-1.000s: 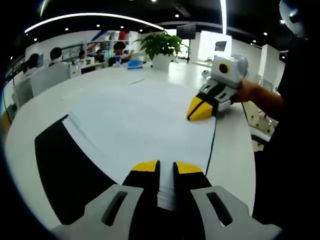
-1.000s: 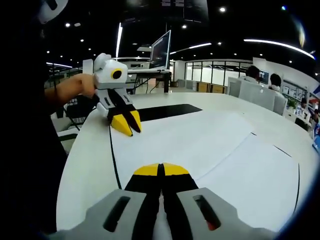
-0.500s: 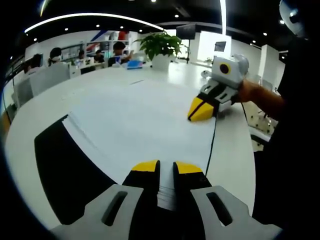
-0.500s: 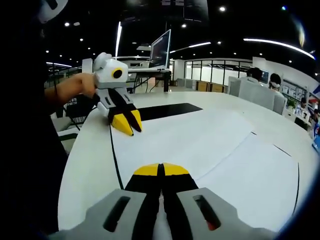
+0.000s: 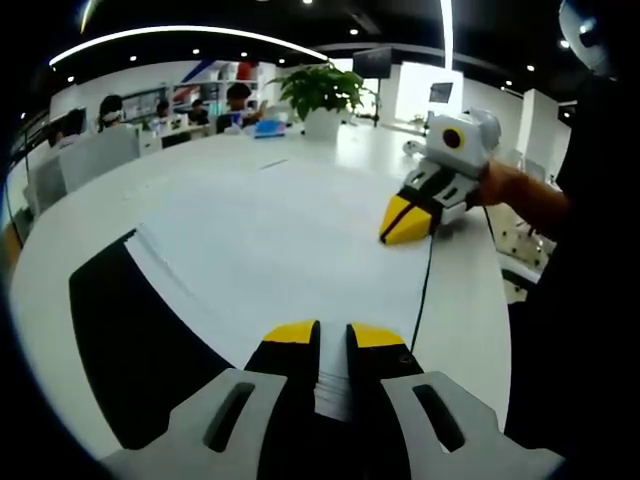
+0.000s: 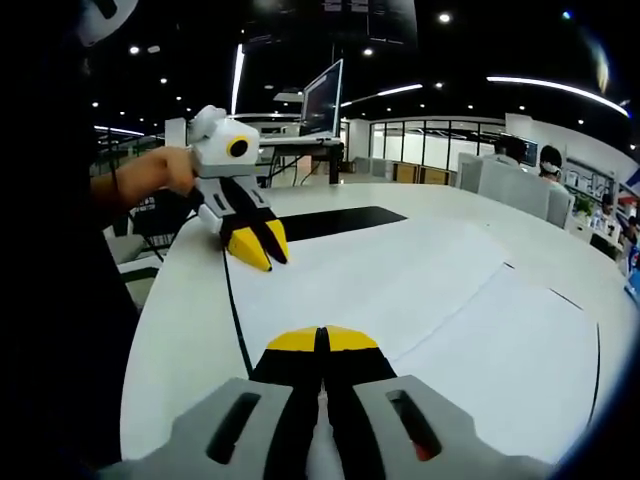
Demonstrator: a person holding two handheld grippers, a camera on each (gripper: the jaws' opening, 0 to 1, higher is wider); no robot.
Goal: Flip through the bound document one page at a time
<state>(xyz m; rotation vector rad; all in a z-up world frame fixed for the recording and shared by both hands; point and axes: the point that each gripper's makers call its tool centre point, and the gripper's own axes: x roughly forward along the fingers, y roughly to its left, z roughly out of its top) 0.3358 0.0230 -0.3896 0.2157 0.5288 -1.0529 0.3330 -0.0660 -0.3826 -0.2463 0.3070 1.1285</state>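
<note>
Little has moved: right gripper (image 5: 408, 222) shifted marginally along the page edge. Bound document (image 5: 270, 240): open flat on white tabletop (image 5: 470, 310), black cover (image 5: 130, 340) spread aside. Right fingers closed on the page corner; left gripper (image 5: 333, 335) fingers narrowly parted over the near edge, gripping nothing evident. Step: page pinch; next, lift and turn it. Potted plant (image 5: 320, 95) appears in the left gripper view, monitor (image 6: 322, 98) in the right gripper view.
</note>
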